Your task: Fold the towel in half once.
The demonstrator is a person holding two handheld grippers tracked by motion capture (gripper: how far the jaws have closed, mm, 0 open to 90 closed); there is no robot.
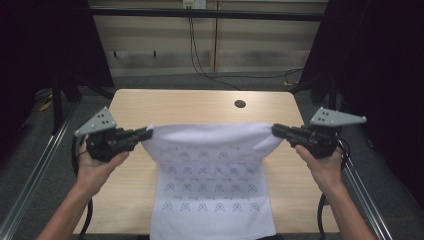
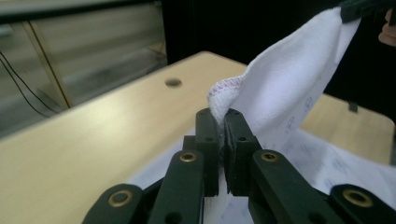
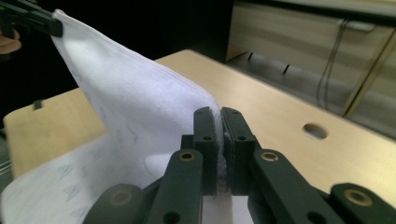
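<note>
- While you've got both corners pinched, you're basically mid-fold: the white cloth hangs between your two grippers, far edge lifted, near part lying on the table.
- Left gripper: fingers clamped tight on the cloth's stitched corner, which bunches up just past the tips in the left gripper view.
- Right gripper: same deal, fingers pressed together with the opposite corner squeezed between them. No gap to speak of on either side.
- From the right gripper view the cloth runs off the fingertips as a taut sheet to the other gripper; from the left one it climbs up and away to the far gripper.
- The printed side, with rows of small blue marks, faces up on the part lying flat below and behind your fingers, and it runs off the near table edge.
- Next move, I'd guess: carry the lifted edge toward you and lay it down on the near part. Keep both hands level and evenly spaced so the edge stays straight, and don't loosen the grip until the cloth is resting flat.
- The edge sags a bit between the fingertips, so a touch more tension would help.
- Containers: I don't see any on the table, just a round cable hole beyond the fingers.
</note>
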